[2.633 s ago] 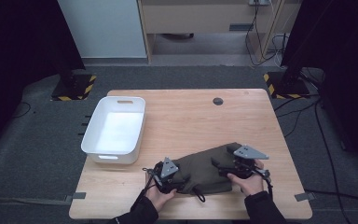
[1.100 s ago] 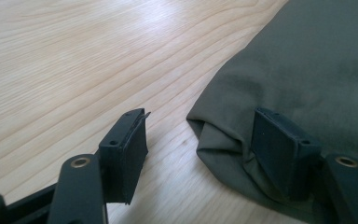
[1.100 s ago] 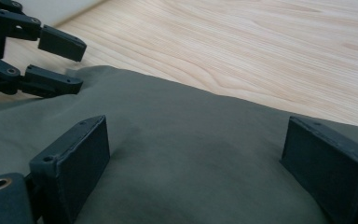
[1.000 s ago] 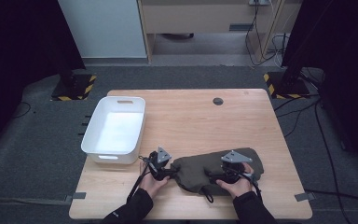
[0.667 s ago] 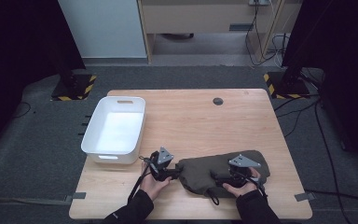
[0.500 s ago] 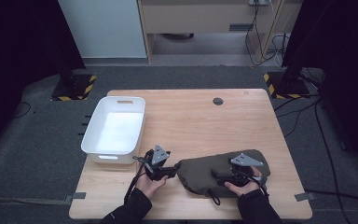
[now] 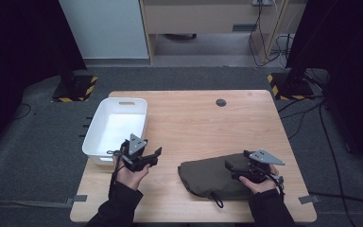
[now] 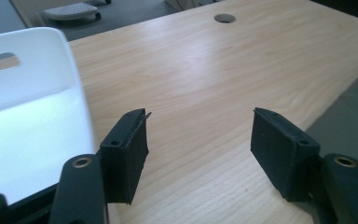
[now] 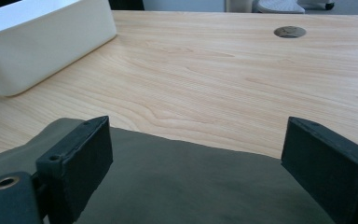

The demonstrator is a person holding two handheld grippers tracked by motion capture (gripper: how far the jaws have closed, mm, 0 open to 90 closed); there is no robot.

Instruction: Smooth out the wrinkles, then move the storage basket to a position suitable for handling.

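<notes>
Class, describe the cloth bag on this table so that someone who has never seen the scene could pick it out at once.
Start at the wooden table and go to its near right part, just in front of the person's right gripper. There lies the olive-green bag, flat and soft, with a dark cord trailing from its near edge. The only other large thing, the white bin at the left edge, is rigid and open-topped.

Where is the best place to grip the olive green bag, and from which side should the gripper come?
Probably the left edge of the olive green bag, coming level from the left. The bag lies flat and limp on the table, so its top gives the jaws nothing to close on, and that edge is free. The open left gripper is nearest.
</notes>
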